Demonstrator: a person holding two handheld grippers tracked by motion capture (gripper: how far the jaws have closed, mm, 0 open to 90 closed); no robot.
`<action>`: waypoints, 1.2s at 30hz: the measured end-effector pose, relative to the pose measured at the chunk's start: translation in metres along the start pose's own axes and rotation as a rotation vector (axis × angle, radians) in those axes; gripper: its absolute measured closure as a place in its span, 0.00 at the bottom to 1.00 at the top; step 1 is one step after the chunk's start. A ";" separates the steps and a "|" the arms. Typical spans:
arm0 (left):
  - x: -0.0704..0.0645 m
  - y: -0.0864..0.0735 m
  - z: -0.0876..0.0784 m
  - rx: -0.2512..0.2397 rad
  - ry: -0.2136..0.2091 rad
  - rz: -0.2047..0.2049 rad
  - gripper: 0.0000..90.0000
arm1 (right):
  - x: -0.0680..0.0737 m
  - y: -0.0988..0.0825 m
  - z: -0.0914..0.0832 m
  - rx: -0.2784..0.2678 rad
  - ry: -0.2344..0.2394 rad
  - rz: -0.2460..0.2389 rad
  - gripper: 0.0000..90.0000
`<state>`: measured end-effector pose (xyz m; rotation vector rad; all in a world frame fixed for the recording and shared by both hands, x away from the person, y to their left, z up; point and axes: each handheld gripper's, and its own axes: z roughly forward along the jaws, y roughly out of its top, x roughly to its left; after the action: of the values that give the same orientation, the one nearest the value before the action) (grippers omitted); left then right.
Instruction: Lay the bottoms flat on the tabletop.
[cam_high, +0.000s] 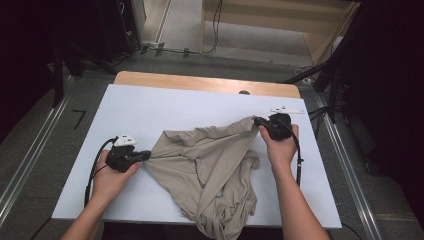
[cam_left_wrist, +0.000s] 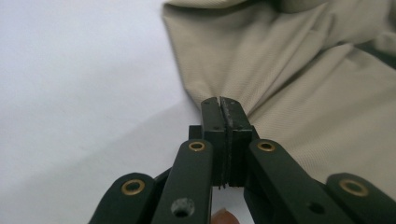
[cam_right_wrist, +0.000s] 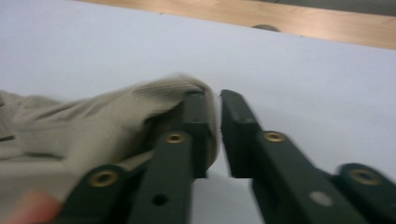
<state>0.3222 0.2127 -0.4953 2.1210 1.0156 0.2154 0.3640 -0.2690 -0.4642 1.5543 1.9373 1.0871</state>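
Pinching beige garment (cam_high: 210, 170): left gripper (cam_high: 145, 156), right gripper (cam_high: 258, 121).

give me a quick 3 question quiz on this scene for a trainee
1. True or false: the left claw is shut on an edge of the beige garment.
2. Multiple choice: the garment lies on A) a bare wooden floor B) a white table cover C) a metal tray.
3. Fill in: in the high view the right claw grips the garment at its ____ side, farther from the person than the left claw.

Key:
1. true
2. B
3. right
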 end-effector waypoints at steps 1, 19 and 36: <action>-0.001 -0.001 -0.001 -0.014 -0.008 0.010 0.99 | -0.002 -0.003 -0.003 -0.009 -0.018 0.002 0.71; -0.038 -0.002 0.017 0.005 -0.039 0.044 0.82 | 0.069 -0.110 -0.045 0.158 0.212 -0.171 0.29; -0.058 -0.031 -0.025 0.047 -0.240 0.112 0.91 | 0.077 -0.147 -0.115 0.189 0.333 -0.298 0.74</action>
<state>0.2534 0.1972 -0.4900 2.1863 0.7692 -0.0096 0.1671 -0.2414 -0.4999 1.1729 2.4637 1.1127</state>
